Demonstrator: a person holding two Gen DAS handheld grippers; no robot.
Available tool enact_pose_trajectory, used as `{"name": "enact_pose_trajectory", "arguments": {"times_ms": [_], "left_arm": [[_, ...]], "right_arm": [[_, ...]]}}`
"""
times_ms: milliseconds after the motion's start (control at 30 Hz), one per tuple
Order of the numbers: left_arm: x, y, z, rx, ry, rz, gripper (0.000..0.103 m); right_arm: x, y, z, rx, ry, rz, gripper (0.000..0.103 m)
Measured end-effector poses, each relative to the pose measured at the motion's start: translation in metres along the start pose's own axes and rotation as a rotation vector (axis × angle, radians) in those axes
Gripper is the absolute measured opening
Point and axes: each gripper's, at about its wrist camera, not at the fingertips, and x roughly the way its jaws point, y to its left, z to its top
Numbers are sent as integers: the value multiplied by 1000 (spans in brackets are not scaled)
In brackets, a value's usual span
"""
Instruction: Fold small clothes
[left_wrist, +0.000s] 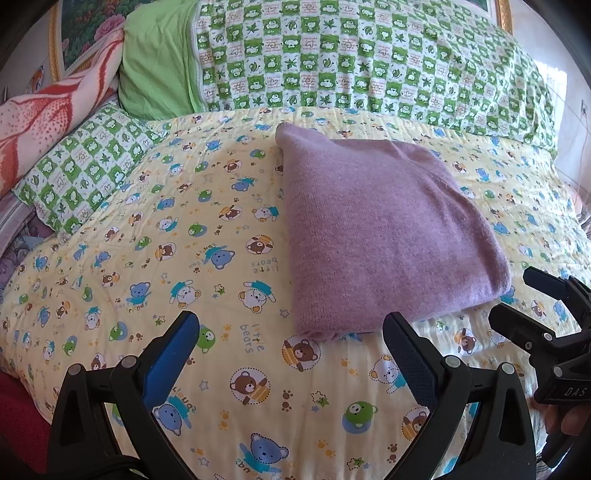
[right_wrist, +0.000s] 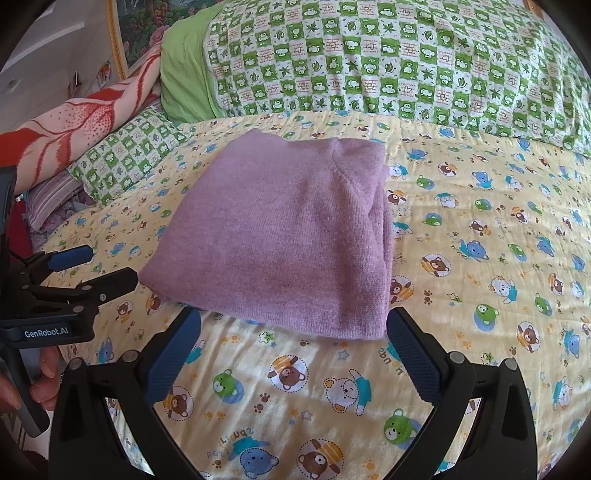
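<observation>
Right now your left gripper hangs spread wide over the bedspread, its blue pads holding nothing, and the near hem of the folded purple sweater lies just ahead of its right finger without touching it. Your right gripper is equally splayed and empty, with the sweater's front edge sitting just beyond both fingertips. That garment rests as a flat, squared bundle near the middle of the yellow bear-print bedspread; its folded edge runs along the side toward your right, and a fuzzy raw hem faces you. You have plenty of bare bedspread on either flank of the sweater and in front of it. Farther back, room ends at the green checked quilt, which is heaped along the far side, and at the matching checked pillow and the red-and-white blanket that crowd the far left corner. Seen from the right wrist camera, your left gripper sits off the sweater's left corner, apart from it. Readable writing: "GenRobot.AI" on that tool's body, "DAS" on your right gripper as the left camera shows it, and "little bears" printed on the bedspread.
</observation>
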Motion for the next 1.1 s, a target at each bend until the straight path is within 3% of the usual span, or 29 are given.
{"name": "enact_pose_trajectory", "arguments": {"times_ms": [1100], "left_arm": [[5,1,11,8,6,-22,100]], "right_arm": [[-11,7,12,40,-45,2,101]]}}
